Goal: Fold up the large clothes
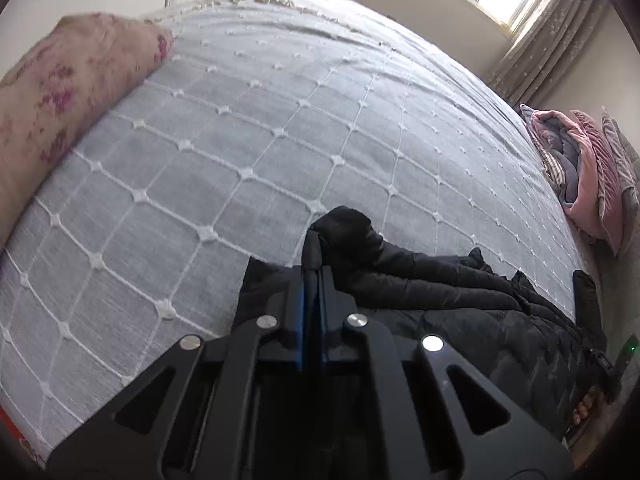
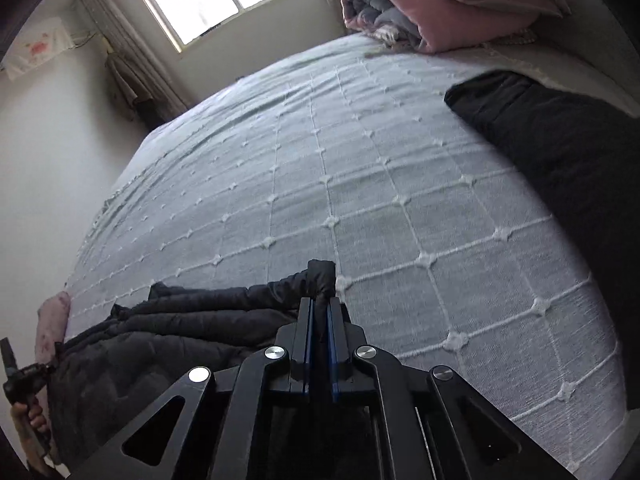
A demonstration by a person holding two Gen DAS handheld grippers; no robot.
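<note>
Both grippers are low over the bed (image 1: 248, 128) here, and each one has hold of the black padded jacket (image 1: 460, 280). The left gripper (image 1: 314, 256) has its jaws pressed together on a bunched fold of the dark fabric, with a rounded lump of it poking out just past the tips. Over on the other side, the right gripper (image 2: 320, 296) is doing the same, jaws clamped tight on a thin roll of jacket edge that curls up above them. The jacket itself lies along the near edge of the bed, stretched between the two grips, its quilted bulk sagging toward the person. From the right wrist view the person's left hand (image 2: 34, 416) shows at the far end, wrapped round its handle. The grey bedspread with the white stitched grid runs clear ahead of both grippers. A floral pillow (image 1: 68, 92) sits off to the left, a heap of pink and grey bedding (image 2: 420, 8) by the window end, and another dark garment (image 2: 560, 152) lies well apart on the far right. This looks like the spreading stage, with the jacket pinned at two points and not yet flat. The next move calls for both hands to travel together, keeping the edge taut between them, so the padding lays out smooth rather than bunching. If one side leads, the jacket will probably twist.
</note>
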